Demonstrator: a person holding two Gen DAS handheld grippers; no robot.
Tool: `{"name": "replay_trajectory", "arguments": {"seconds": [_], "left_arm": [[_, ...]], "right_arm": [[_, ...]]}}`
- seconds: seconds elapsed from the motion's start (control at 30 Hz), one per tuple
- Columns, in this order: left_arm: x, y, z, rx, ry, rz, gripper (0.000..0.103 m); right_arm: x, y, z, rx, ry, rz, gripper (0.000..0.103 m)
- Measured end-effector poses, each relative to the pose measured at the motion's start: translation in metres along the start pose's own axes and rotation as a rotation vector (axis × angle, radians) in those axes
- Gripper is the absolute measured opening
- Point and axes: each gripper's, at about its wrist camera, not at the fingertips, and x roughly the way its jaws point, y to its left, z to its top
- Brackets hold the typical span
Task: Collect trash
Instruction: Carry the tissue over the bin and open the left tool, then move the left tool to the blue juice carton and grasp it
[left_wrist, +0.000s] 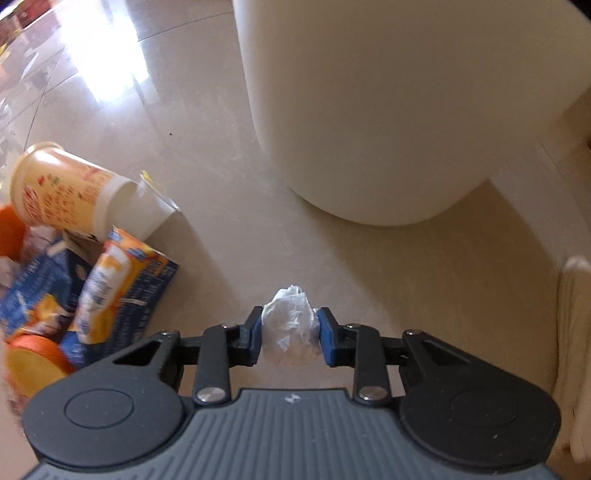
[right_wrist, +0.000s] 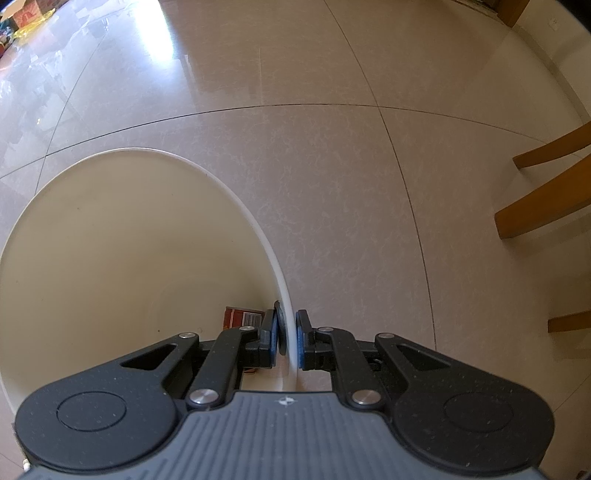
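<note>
A crumpled white tissue (left_wrist: 290, 322) is pinched between the blue pads of the left gripper (left_wrist: 290, 338) above the tiled floor (left_wrist: 207, 229), with the cream bin (left_wrist: 388, 110) at twelve o'clock and a heap of cartons and cups (left_wrist: 85, 266) at nine. The bin's rim (right_wrist: 290, 332) is clamped by the right gripper (right_wrist: 287, 341), a brown packet (right_wrist: 242, 317) being seen inside at eleven o'clock.
</note>
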Motion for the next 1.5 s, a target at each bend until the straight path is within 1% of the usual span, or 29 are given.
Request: {"name": "replay_trajectory", "arguments": {"seconds": [0.13, 0.33, 0.47, 0.57, 0.67, 0.73, 0.83, 0.9, 0.97, 1.03, 1.1, 1.13, 1.17, 1.2, 1.23, 1.27, 1.3, 1.5], "left_arm": [[-0.034, 0.007, 0.013, 0.072, 0.045, 0.009, 0.029], [-0.099, 0.025, 0.038, 0.099, 0.049, 0.010, 0.029], [-0.139, 0.035, 0.062, 0.115, 0.036, 0.028, 0.029], [-0.167, 0.037, 0.082, 0.133, 0.011, 0.041, 0.030], [-0.194, 0.033, 0.103, 0.140, -0.027, 0.044, 0.030], [-0.211, 0.028, 0.120, 0.140, -0.058, 0.032, 0.030], [-0.226, 0.015, 0.143, 0.146, -0.107, 0.001, 0.030], [-0.228, 0.003, 0.157, 0.152, -0.131, -0.017, 0.030], [-0.223, -0.006, 0.169, 0.153, -0.139, -0.036, 0.030], [-0.210, -0.013, 0.178, 0.148, -0.125, -0.059, 0.031], [-0.196, -0.018, 0.181, 0.147, -0.117, -0.073, 0.033], [-0.190, -0.019, 0.182, 0.146, -0.117, -0.079, 0.045], [-0.186, -0.021, 0.183, 0.142, -0.115, -0.081, 0.070], [-0.182, -0.020, 0.182, 0.132, -0.118, -0.072, 0.081], [-0.183, -0.020, 0.181, 0.120, -0.138, -0.060, 0.091], [-0.186, -0.020, 0.179, 0.113, -0.166, -0.056, 0.091], [-0.186, -0.020, 0.177, 0.114, -0.169, -0.061, 0.092], [-0.195, -0.008, 0.172, 0.073, -0.165, -0.033, 0.092]], "right_arm": [[0.000, 0.001, 0.000, -0.002, 0.001, -0.004, 0.012], [0.000, 0.004, 0.002, -0.006, 0.007, -0.010, 0.013], [0.001, 0.002, 0.006, -0.001, 0.018, 0.001, 0.012], [0.002, -0.001, 0.007, 0.001, 0.024, 0.011, 0.012], [0.002, -0.002, 0.007, -0.007, 0.026, 0.013, 0.012], [0.002, -0.002, 0.008, -0.013, 0.027, 0.011, 0.012], [0.002, -0.001, 0.007, -0.019, 0.025, 0.005, 0.012], [0.003, 0.001, 0.006, -0.020, 0.024, 0.003, 0.012], [0.004, 0.002, 0.006, -0.017, 0.025, 0.004, 0.012], [0.004, 0.002, 0.006, -0.015, 0.026, 0.005, 0.012], [0.004, 0.002, 0.006, -0.016, 0.026, 0.006, 0.012], [0.004, 0.001, 0.007, -0.015, 0.027, 0.006, 0.012], [0.004, 0.001, 0.007, -0.014, 0.027, 0.008, 0.012], [0.004, 0.001, 0.007, -0.014, 0.028, 0.009, 0.012], [0.004, 0.000, 0.007, -0.014, 0.028, 0.009, 0.012], [0.003, 0.000, 0.007, -0.014, 0.028, 0.009, 0.012], [0.003, 0.000, 0.007, -0.014, 0.028, 0.008, 0.012], [0.003, 0.000, 0.007, -0.016, 0.026, 0.006, 0.012]]}}
